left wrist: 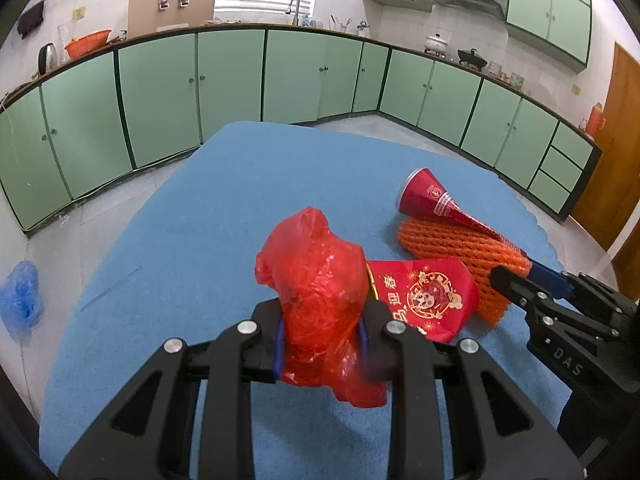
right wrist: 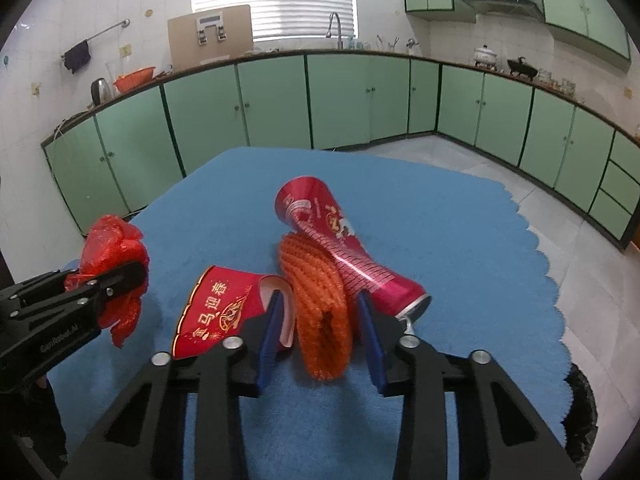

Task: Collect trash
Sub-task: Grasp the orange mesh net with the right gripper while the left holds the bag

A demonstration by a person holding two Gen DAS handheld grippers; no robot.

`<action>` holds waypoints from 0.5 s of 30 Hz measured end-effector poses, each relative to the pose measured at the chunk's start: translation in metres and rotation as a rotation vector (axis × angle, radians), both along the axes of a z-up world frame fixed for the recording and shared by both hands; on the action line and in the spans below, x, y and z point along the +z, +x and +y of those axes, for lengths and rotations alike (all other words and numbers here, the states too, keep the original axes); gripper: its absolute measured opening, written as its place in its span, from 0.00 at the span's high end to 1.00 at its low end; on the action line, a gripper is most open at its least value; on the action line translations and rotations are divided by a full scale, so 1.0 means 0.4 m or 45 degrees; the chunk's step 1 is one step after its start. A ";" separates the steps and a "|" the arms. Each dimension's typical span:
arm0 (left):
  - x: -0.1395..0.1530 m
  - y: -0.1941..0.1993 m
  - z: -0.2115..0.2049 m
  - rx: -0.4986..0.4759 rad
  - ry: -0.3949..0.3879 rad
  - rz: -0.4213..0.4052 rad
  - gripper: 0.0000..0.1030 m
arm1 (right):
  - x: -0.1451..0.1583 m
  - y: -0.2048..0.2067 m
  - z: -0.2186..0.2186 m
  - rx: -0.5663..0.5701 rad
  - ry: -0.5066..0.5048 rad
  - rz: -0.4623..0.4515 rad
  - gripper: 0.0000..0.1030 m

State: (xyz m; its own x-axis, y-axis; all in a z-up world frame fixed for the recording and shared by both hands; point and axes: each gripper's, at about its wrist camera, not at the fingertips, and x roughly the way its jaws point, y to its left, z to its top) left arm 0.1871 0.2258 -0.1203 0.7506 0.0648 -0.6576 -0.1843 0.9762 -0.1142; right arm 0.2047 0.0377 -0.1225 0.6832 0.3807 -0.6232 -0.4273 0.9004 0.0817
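My left gripper [left wrist: 320, 340] is shut on a crumpled red plastic bag [left wrist: 320, 280] and holds it above the blue table cloth [left wrist: 200, 240]; the bag also shows in the right wrist view [right wrist: 116, 252]. My right gripper [right wrist: 320, 320] has its blue pads on both sides of an orange foam net [right wrist: 320, 304], which lies on the cloth. A red can [right wrist: 332, 236] lies on its side against the net. A flattened red paper cup [right wrist: 224, 304] lies left of the net. In the left wrist view the net [left wrist: 452, 248], can [left wrist: 436, 204] and cup [left wrist: 424, 296] lie right of the bag.
Green kitchen cabinets [left wrist: 160, 92] run along the back and right walls. A blue plastic bag [left wrist: 20, 296] lies on the floor at left. The cloth's scalloped edge [right wrist: 548, 280] is at right. A dark round object [right wrist: 580, 412] sits below the table edge.
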 end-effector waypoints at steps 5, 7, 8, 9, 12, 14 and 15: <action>-0.003 0.007 0.006 -0.002 0.002 0.012 0.76 | -0.008 0.013 0.005 0.037 0.030 0.054 0.89; -0.001 0.009 0.005 -0.003 0.004 0.014 0.76 | -0.004 0.011 0.002 0.043 0.034 0.048 0.89; -0.001 0.009 0.005 -0.003 0.005 0.014 0.76 | 0.002 0.008 0.000 0.046 0.040 0.044 0.90; 0.002 0.011 0.004 -0.004 0.006 0.013 0.76 | 0.006 0.007 -0.005 0.050 0.046 0.042 0.90; 0.011 0.011 -0.001 -0.008 0.010 0.003 0.76 | 0.029 0.002 -0.015 0.054 0.075 0.031 0.90; 0.020 0.009 -0.007 -0.013 0.013 -0.009 0.76 | 0.049 -0.003 -0.024 0.058 0.098 0.016 0.90; 0.022 0.005 -0.011 -0.016 0.016 -0.016 0.76 | 0.058 -0.008 -0.029 0.061 0.110 0.008 0.90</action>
